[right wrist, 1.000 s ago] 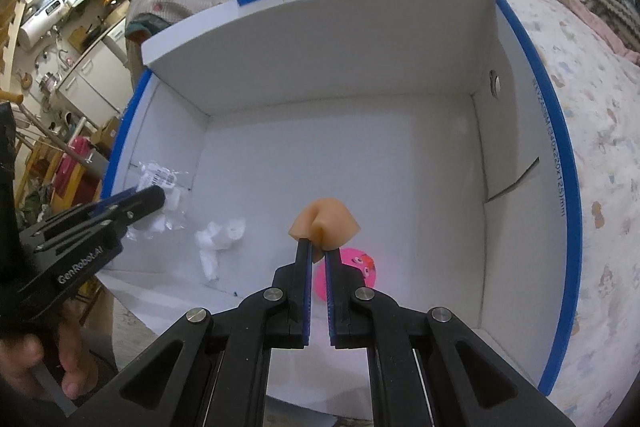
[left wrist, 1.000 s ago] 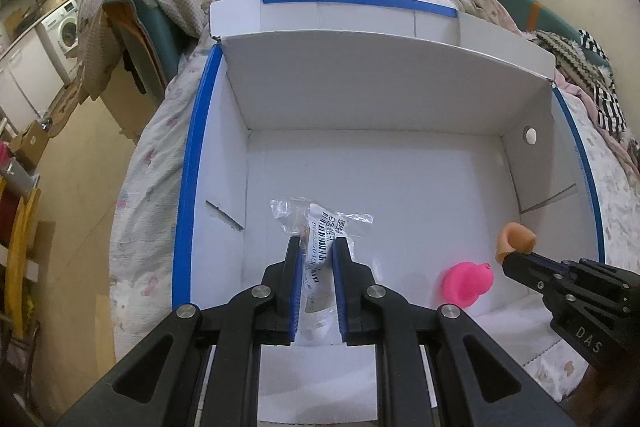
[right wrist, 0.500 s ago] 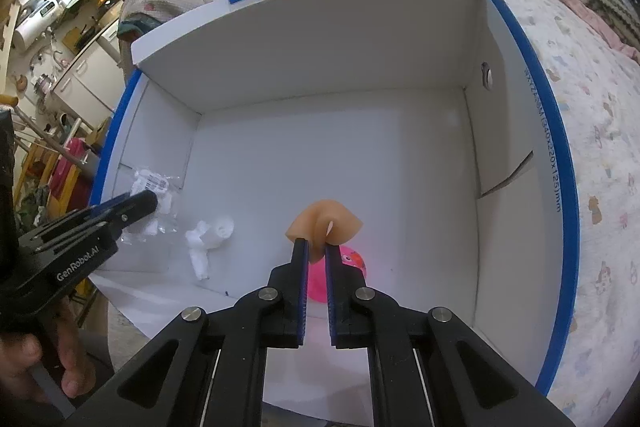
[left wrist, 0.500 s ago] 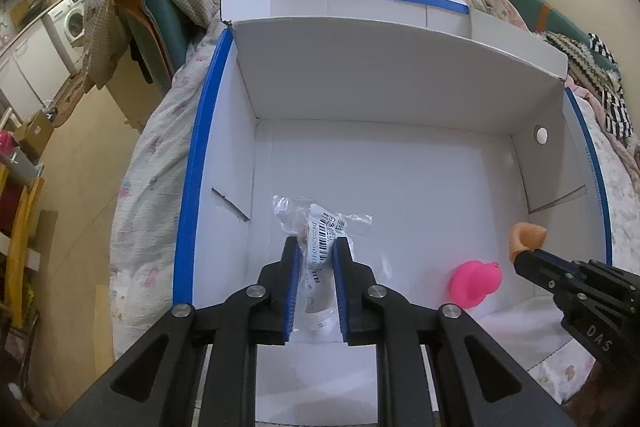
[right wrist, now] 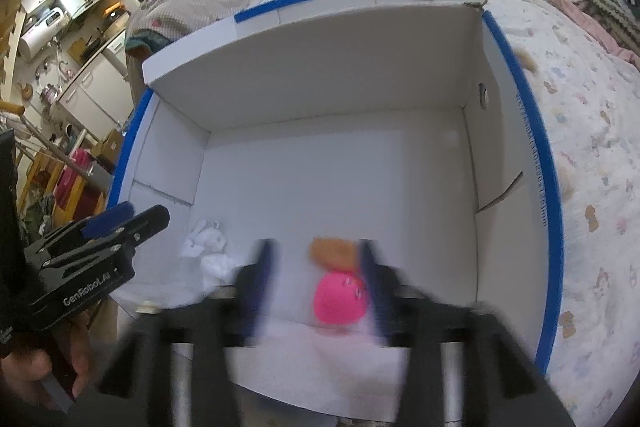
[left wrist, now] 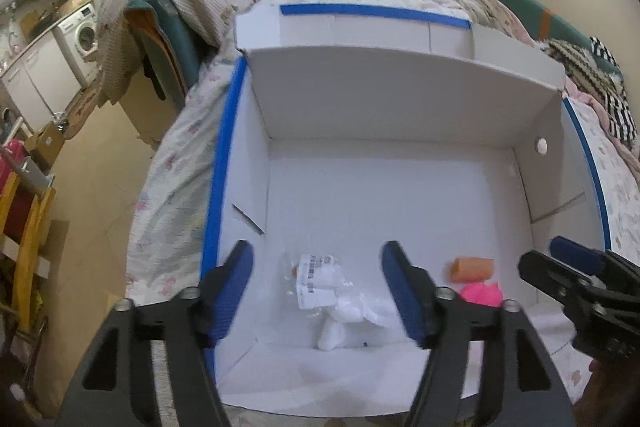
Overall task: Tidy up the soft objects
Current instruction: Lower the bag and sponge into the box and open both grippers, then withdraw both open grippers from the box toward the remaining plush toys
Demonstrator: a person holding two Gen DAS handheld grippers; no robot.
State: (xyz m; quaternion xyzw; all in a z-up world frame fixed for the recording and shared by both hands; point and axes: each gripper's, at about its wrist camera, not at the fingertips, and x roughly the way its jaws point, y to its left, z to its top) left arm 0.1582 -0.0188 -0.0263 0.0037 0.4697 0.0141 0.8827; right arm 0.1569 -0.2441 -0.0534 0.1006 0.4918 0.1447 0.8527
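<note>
Both grippers over the open white cardboard box with blue-taped rims [left wrist: 224, 131], which sits on a floral bedspread [right wrist: 592, 155]. Left gripper [left wrist: 318, 291]: jaws opening, nothing pinched; the clear plastic bag with a barcode label [left wrist: 320, 277] lies loose on the box floor below, near the front-left corner, beside or partly over a white soft toy [left wrist: 340, 323]. Right gripper [right wrist: 318, 279]: jaws opening too, blurred, nothing gripped. The tan soft roll-shaped piece [right wrist: 334, 251] lies free on the floor by the front edge, touching or overlapping the bright pink round squishy toy [right wrist: 340, 297].

Step in hand, as I judge it: releasing both items into the box. To do it well, let the jaws finish spreading before lifting, and lift straight up so the pads don't snag the bag film or drag the tan piece. Keep clear of the front wall.

Count: one box, one labelled bag, one white toy (possibly more white bits, can't tell), one tan piece, one pink toy, two grippers. All soft items visible are inside the box, along its front edge.
</note>
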